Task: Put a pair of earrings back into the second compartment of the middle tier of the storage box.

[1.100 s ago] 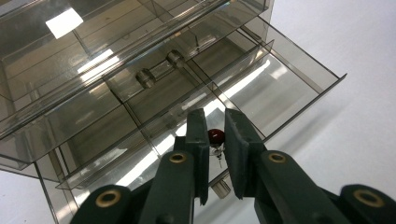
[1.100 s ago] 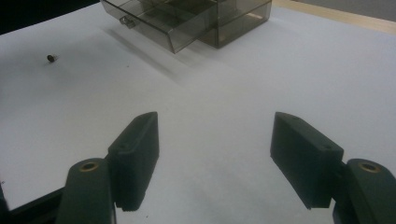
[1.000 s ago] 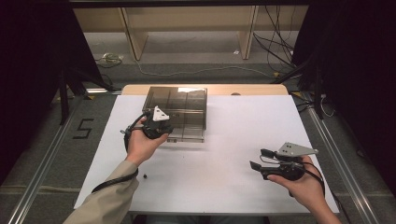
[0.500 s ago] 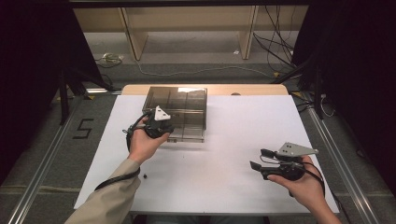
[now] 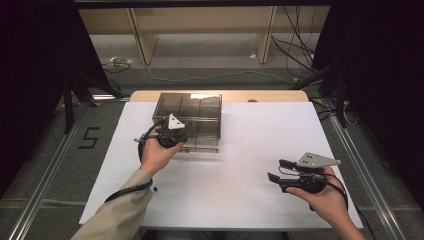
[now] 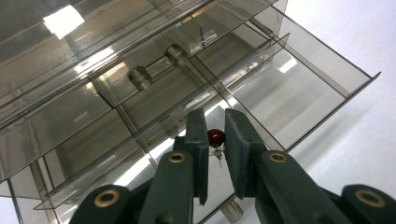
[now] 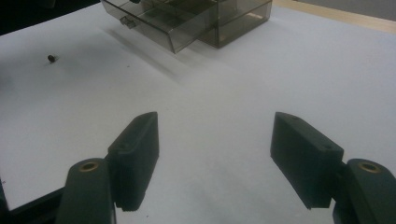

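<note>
Red-headed pin [image 6: 216, 138], tiny and light, pinched at its head by nearly closed left gripper [image 6: 217, 140]; right gripper [image 7: 215, 158] wide open, empty.

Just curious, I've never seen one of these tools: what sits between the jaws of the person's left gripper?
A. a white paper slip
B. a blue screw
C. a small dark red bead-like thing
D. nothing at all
C: the left gripper view shows a small dark red bead-like thing between the nearly closed jaws of the left gripper, above the open drawer of the smoky clear drawer box.
</note>
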